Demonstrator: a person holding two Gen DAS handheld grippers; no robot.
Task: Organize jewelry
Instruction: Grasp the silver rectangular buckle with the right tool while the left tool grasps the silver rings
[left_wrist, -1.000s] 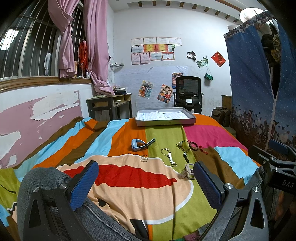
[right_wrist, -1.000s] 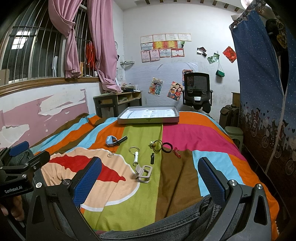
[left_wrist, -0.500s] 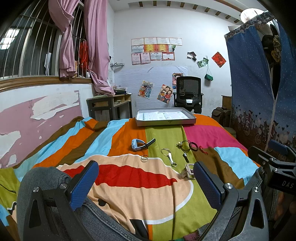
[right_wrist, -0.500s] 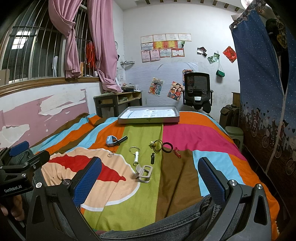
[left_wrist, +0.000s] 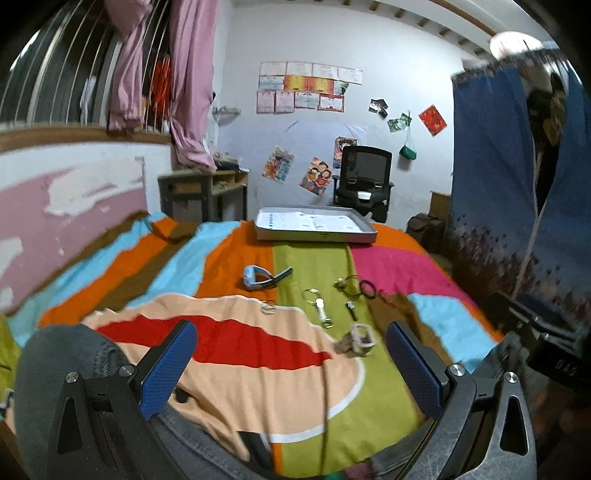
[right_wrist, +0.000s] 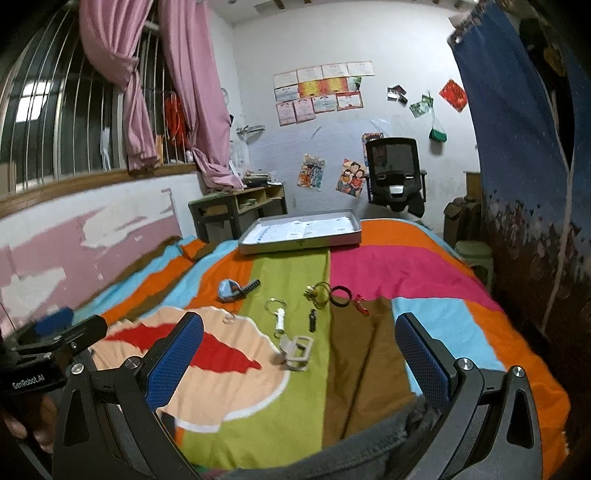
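Both grippers hang low over the near end of a bed spread with a striped blanket (right_wrist: 388, 266) in orange, green, pink, blue and brown. The left gripper (left_wrist: 291, 354) has its two blue-padded fingers spread wide with nothing between them but blanket, and the right gripper (right_wrist: 299, 350) is spread just as wide and holds nothing either. Grey denim shows under both, close to the cameras. The jewelry lies loose in the middle of the bed, ahead of both grippers and well apart from them. A blue watch (left_wrist: 264, 277) with a dark strap sits furthest left on the orange stripe. Near it on the peach patch is a small wire ring (left_wrist: 268, 307). On the green stripe lie a key ring with a white tag (right_wrist: 277, 314), a small dark piece (right_wrist: 312, 319) beside it, and nearer the grippers a pale grey buckle-shaped piece (right_wrist: 297, 349). Further back a thin hoop with a yellowish charm (right_wrist: 317, 293) touches a black band (right_wrist: 340, 295), with a small red piece (right_wrist: 361, 304) just to their right. A shallow grey tray (right_wrist: 299, 245) lined with printed paper rests at the far end of the bed, in front of a black office chair (right_wrist: 395, 170).
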